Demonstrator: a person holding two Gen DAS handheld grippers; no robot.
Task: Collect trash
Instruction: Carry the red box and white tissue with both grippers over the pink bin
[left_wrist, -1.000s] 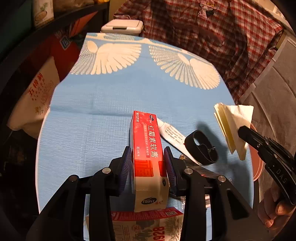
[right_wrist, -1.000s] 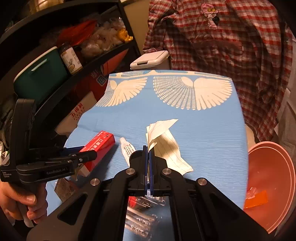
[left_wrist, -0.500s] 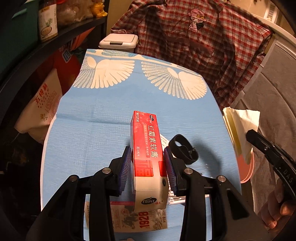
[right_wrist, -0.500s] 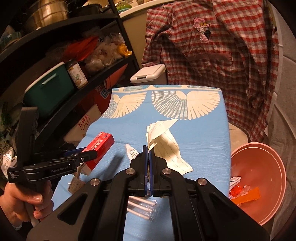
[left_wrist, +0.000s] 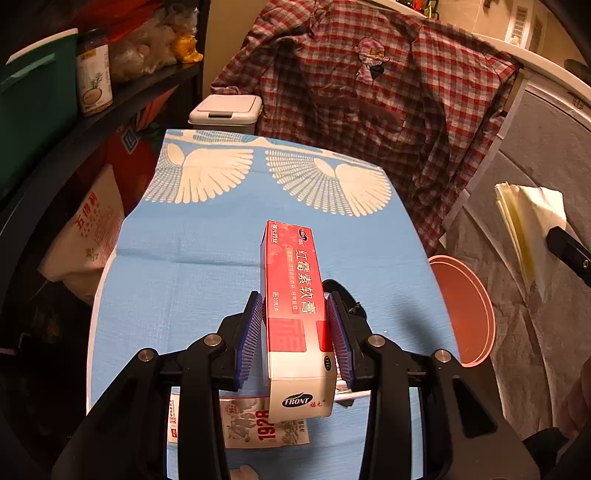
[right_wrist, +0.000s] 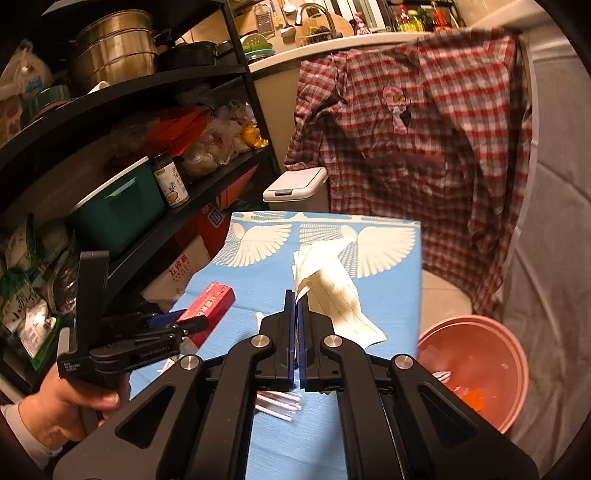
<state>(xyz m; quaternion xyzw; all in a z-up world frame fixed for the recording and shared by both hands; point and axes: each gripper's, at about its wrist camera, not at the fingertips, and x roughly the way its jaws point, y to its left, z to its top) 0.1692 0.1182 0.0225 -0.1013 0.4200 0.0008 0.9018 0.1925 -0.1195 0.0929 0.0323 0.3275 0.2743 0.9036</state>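
Your left gripper (left_wrist: 295, 332) clamps the red cardboard ointment box (left_wrist: 293, 295); your right gripper (right_wrist: 297, 314) pinches folded cream lined paper (right_wrist: 332, 291). The limp paper could flutter past the pink plastic basin (right_wrist: 476, 365) at four o'clock.

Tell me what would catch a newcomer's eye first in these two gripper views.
The red ointment box, clamped lengthwise in the left gripper above the blue tablecloth. Next, the folded lined paper pinched in the right gripper, with the pink basin of scraps low to the right. Behind hangs a red plaid shirt.
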